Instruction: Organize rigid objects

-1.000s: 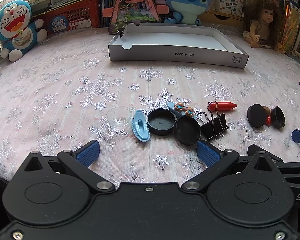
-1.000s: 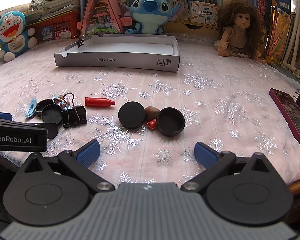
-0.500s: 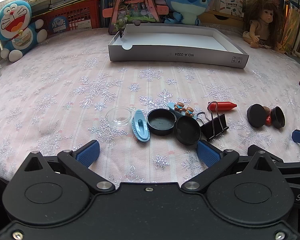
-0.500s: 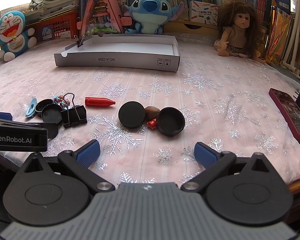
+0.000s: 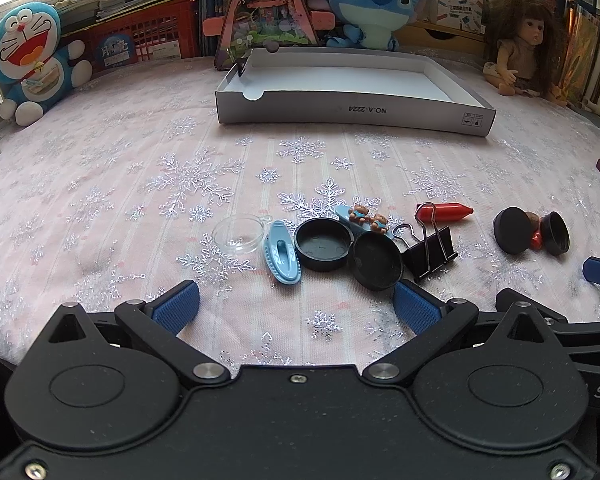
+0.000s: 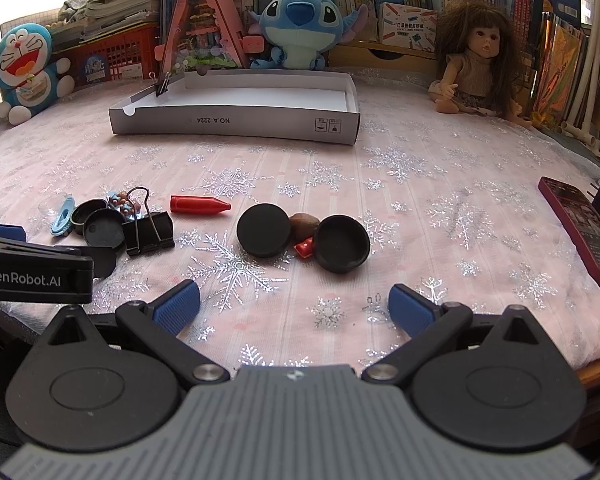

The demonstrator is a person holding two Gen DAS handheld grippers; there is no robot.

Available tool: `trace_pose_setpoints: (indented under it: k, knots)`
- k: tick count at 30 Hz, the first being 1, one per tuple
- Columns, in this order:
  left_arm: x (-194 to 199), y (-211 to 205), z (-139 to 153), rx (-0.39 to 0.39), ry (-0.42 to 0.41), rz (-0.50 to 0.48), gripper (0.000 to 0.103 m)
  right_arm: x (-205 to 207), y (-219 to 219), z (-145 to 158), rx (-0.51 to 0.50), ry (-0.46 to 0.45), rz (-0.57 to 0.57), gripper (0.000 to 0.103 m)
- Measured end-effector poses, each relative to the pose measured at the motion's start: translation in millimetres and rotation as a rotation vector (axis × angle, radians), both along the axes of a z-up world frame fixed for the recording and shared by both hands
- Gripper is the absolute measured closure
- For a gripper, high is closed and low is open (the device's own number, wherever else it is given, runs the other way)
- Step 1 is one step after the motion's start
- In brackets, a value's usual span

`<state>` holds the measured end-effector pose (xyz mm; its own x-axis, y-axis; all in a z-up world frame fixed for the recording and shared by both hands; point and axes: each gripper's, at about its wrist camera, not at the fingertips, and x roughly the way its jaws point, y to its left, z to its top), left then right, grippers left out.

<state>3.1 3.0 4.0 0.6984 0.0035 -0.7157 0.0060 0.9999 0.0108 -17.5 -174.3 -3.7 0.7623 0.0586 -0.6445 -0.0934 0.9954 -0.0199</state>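
Both tools hang spread and empty at the table's near edge. My left tool [image 5: 296, 306] sits just short of the black lids [image 5: 324, 243], dead ahead; the blue clip [image 5: 282, 255] runs lengthwise away from me. Right tool [image 6: 294, 306] faces the other black caps [image 6: 342, 243]; white box [image 5: 352, 110] waits toward the far edge.

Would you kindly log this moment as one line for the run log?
left gripper: open, empty | right gripper: open, empty | white cardboard tray: empty | black binder clip, red crayon-shaped piece: on tablecloth
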Motion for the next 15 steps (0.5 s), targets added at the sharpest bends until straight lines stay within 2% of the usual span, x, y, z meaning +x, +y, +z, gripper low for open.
trace_pose_setpoints:
  k: [15]
  knots:
    - [-3.3,15.5,-4.4,-0.012,-0.059,0.005,0.001,-11.1,-3.5,-7.3,0.03,-0.1,0.0,0.0]
